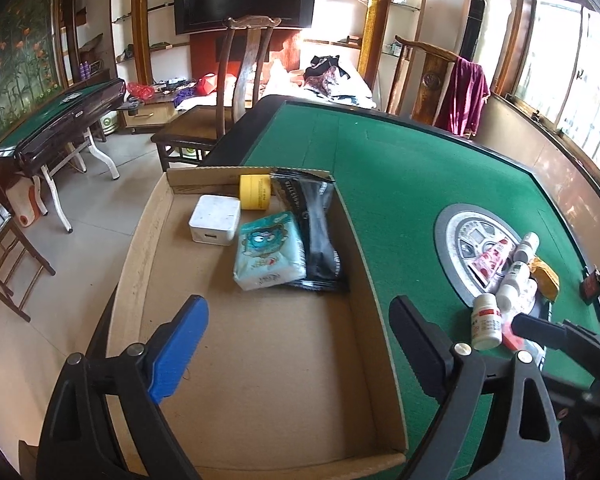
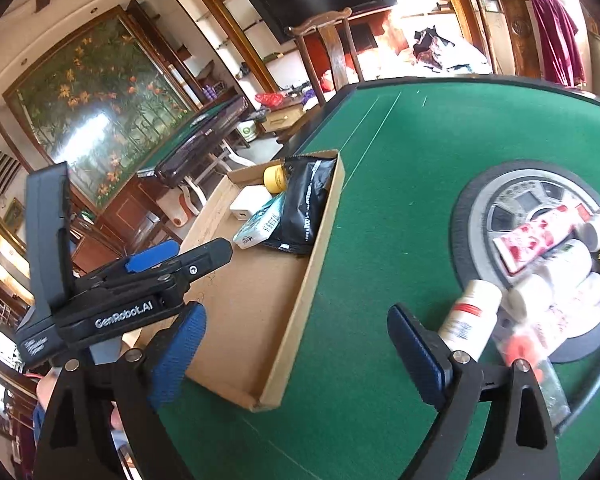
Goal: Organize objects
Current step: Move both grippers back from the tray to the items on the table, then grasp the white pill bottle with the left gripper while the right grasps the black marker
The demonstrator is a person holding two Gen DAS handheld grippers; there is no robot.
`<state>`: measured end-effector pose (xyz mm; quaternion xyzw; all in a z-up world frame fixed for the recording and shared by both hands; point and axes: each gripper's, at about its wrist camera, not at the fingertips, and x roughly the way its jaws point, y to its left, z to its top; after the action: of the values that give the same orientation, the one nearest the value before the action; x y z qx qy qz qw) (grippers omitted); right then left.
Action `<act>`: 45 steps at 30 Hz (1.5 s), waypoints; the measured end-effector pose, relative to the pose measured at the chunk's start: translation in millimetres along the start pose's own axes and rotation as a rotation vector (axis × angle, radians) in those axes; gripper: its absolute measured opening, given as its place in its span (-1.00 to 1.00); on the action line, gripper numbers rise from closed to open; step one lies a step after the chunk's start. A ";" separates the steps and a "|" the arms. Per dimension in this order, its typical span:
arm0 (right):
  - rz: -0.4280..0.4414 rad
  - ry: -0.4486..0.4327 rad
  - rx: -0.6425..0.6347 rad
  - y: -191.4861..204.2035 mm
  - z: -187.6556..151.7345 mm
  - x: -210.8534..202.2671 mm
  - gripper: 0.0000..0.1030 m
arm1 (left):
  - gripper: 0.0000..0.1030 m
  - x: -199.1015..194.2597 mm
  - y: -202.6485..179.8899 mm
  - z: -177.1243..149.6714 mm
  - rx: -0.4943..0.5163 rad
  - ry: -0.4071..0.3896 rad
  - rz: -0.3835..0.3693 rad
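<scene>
Bottle (image 2: 466, 316) of pills near the table's (image 2: 400, 128) middle looks light, rigid, slick: grip mid-body; both grippers' (image 1: 300, 344) (image 2: 296, 344) jaws gape empty.

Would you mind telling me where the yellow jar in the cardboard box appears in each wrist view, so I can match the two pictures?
Left wrist view: the yellow jar sits above centre, at the far end of the cardboard box, behind the white cube.
Right wrist view: the yellow jar is left of centre, in the box's far corner.
Shared landmark: the black packet right beside the jar.
</scene>
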<state>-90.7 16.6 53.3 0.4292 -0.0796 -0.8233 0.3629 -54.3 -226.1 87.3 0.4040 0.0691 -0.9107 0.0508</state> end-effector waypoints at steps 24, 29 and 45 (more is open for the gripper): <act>-0.085 -0.265 0.120 -140.3 -42.2 -140.6 0.59 | 0.02 69.1 -168.5 -28.9 0.238 0.201 -0.123; -0.086 -0.258 0.133 -142.9 -45.2 -140.2 0.56 | -0.24 88.4 -176.2 -32.9 0.237 0.222 -0.112; -0.263 -0.060 0.241 -170.0 -56.4 -100.3 0.13 | 0.26 78.7 -166.3 -34.8 0.278 0.176 -0.156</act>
<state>-100.7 216.6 8.3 0.4514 -0.1316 -0.8606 0.1958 -106.2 -59.3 19.9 0.4785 -0.0221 -0.8739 -0.0828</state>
